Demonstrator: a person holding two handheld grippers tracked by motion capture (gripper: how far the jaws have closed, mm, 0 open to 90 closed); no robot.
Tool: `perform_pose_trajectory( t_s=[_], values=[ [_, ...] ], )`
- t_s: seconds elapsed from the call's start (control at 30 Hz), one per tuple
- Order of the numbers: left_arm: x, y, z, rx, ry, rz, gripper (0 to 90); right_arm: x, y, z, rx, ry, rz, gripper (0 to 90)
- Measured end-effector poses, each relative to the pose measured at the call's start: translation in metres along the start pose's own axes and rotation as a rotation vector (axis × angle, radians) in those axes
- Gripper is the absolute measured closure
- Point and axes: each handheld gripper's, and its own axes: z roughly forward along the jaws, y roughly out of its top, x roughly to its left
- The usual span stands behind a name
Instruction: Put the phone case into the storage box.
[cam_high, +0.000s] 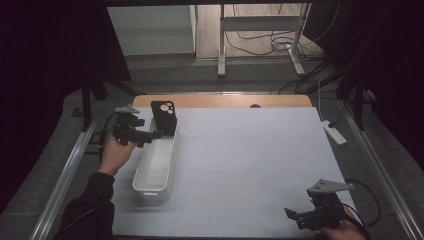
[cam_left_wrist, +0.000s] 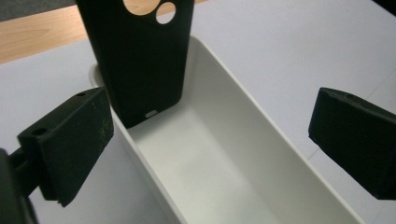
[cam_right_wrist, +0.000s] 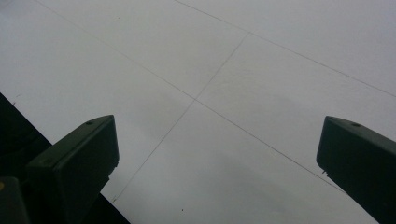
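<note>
A black phone case (cam_high: 164, 117) with camera cut-outs stands upright at the far end of a long white bin (cam_high: 150, 192) on the left of the table. In the left gripper view the phone case (cam_left_wrist: 140, 60) rests its lower edge inside the bin (cam_left_wrist: 233, 100), against the far wall. My left gripper (cam_high: 150, 137) hovers at the bin's left rim just short of the case, open, its jaws (cam_left_wrist: 219, 126) wide apart with nothing between them. My right gripper (cam_high: 295, 216) is low at the table's near right corner, open over bare mat (cam_right_wrist: 219, 149).
A pale mat (cam_high: 250, 150) covers the table, with a strip of wood (cam_high: 225, 101) at the far edge. A white power strip (cam_high: 334, 132) lies off the right edge. Metal rails run along both sides. Stand legs and cables are on the floor beyond.
</note>
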Motion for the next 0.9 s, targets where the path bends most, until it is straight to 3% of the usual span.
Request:
perform_pose_trajectory(
  t_s=[0.3,0.57,0.9],
  values=[
    [-0.006,-0.004,-0.006,-0.028,-0.032,0.016,0.0,0.0,0.0,0.0,0.001,-0.002,-0.001,0.0],
    [-0.014,-0.01,-0.013,-0.05,-0.097,0.021,0.0,0.0,0.0,0.0,-0.001,-0.004,0.0,0.0],
    [-0.025,-0.014,-0.018,-0.041,-0.099,0.057,0.3,0.001,0.0,0.0,0.0,-0.006,-0.001,0.0]
  ],
)
